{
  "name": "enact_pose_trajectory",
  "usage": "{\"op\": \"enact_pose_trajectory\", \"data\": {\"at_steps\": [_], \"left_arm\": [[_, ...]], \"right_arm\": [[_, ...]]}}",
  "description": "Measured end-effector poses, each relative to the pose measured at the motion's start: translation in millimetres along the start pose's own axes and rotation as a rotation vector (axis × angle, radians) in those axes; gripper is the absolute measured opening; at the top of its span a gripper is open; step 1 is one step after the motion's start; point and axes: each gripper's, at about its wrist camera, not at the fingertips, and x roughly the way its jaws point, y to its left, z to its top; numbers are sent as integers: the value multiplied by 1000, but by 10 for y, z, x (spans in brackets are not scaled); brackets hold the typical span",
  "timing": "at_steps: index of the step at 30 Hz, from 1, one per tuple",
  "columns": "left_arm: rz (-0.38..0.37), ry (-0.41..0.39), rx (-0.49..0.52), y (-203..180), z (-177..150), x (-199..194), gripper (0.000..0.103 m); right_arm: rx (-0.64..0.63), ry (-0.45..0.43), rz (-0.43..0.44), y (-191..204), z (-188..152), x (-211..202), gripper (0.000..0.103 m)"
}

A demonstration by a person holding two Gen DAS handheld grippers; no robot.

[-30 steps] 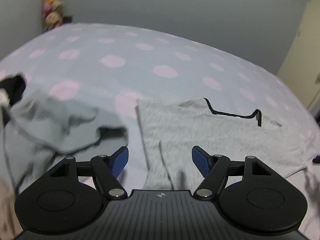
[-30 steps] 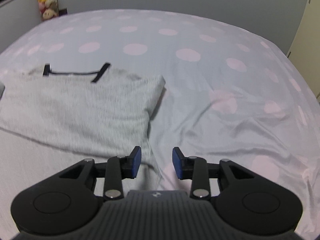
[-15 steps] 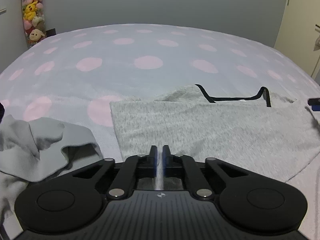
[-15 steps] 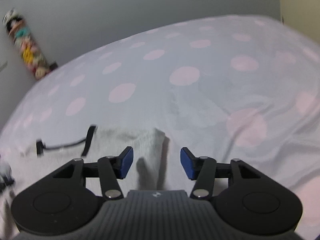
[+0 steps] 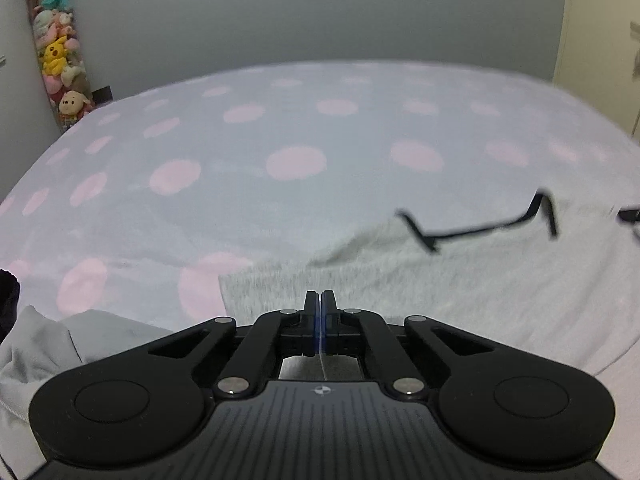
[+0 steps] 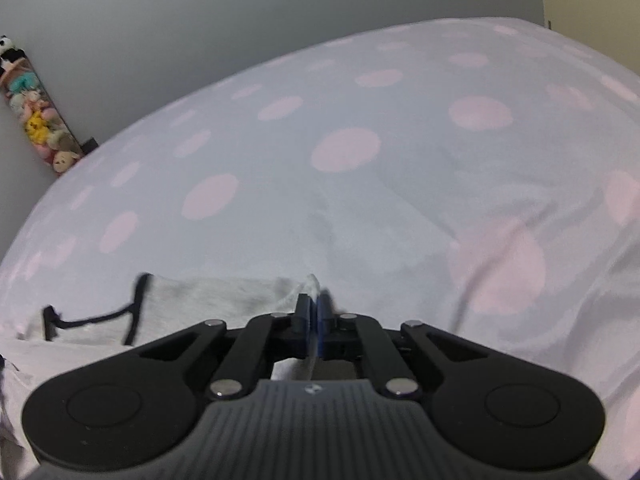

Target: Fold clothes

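Lying flat on dotted bed [image 5: 280, 128], grey shirt [image 5: 460, 280] looked soft, light, floppy. Left gripper [image 5: 321, 300] clamped its near edge; right gripper [image 6: 313, 304] clamped its corner. Edge holds seemed best.

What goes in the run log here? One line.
step: fold grey shirt | left gripper: shut on shirt edge | right gripper: shut on shirt corner | surface: polka-dot bed

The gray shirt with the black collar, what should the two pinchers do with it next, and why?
Probably lift both together and carry the near edge toward the black neckline. The left gripper and the right gripper both look shut on the light gray knit shirt, which lies flat on the pink-dotted bedsheet, so it seems ready for a fold.
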Motion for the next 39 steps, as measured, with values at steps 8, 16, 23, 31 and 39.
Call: {"op": "enact_pose_trajectory", "data": {"at_steps": [8, 16, 23, 31, 39], "left_arm": [[24, 21, -125, 299, -198, -184, 24], [-38, 32, -80, 86, -312, -324, 31], [39, 90, -80, 74, -425, -520, 32], [-57, 25, -112, -325, -875, -1387, 47], [-67, 34, 99, -1053, -1193, -2102, 47]], "right_arm": [[-24, -39, 39, -60, -133, -417, 10], [-123, 16, 127, 209, -702, -713, 12], [-38, 35, 104, 111, -862, -853, 28], [-144, 73, 237, 416, -1324, -1606, 51], [-375, 156, 271, 772, -2027, -2415, 56]]}}
